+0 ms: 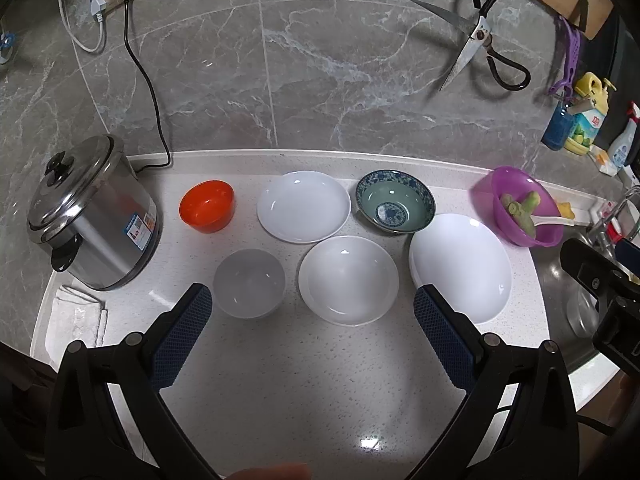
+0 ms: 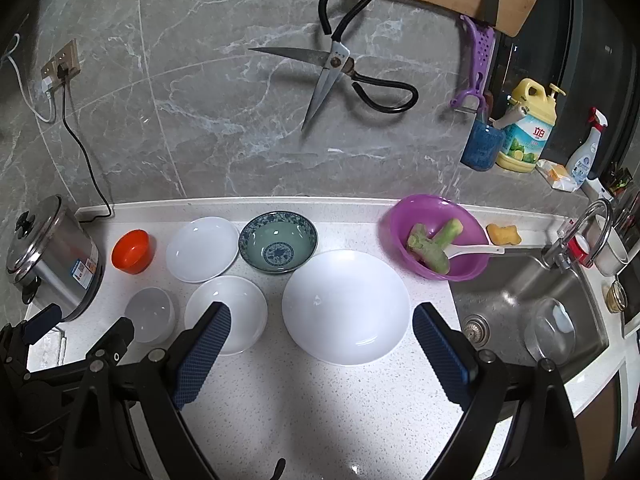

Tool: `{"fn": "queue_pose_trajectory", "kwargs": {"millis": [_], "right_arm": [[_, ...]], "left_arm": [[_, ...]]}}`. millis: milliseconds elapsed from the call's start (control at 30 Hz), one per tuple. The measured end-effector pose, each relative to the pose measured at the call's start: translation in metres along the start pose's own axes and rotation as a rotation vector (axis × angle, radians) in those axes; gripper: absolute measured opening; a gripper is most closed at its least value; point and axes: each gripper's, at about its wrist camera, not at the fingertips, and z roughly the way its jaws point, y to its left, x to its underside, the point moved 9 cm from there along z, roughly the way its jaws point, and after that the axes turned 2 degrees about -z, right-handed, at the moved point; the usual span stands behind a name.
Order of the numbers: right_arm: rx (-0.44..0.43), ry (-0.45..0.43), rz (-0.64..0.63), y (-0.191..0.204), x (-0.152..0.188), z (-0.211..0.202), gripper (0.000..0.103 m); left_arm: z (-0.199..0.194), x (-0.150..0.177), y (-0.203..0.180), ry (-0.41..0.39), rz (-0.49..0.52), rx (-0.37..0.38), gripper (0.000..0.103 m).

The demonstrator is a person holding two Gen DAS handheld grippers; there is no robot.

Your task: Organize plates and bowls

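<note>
Here, in the left wrist view, the left gripper [image 1: 312, 308] stood wide open and empty, tilted down over the counter [image 1: 304, 392], its pads framing a clear bowl [image 1: 249, 283] and a white bowl [image 1: 348, 280]. Its lower body ran off frame. In the right wrist view, the right gripper [image 2: 322, 326] likewise gaped, holding nothing, angled down above the big plate [image 2: 346, 307]. One finger [image 2: 202, 356] hid part of a white bowl [image 2: 236, 304].
</note>
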Motion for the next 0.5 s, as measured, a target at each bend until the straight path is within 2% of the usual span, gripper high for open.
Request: {"fn": "queue_pose_trajectory", "kwargs": {"millis": [500], "right_arm": [[0.002,0.020,0.000,0.0004,-0.0035,0.0090,0.094]], "left_arm": [[0.0087,-0.0088,-0.0045,0.011,0.002,-0.002,0.102]]}}
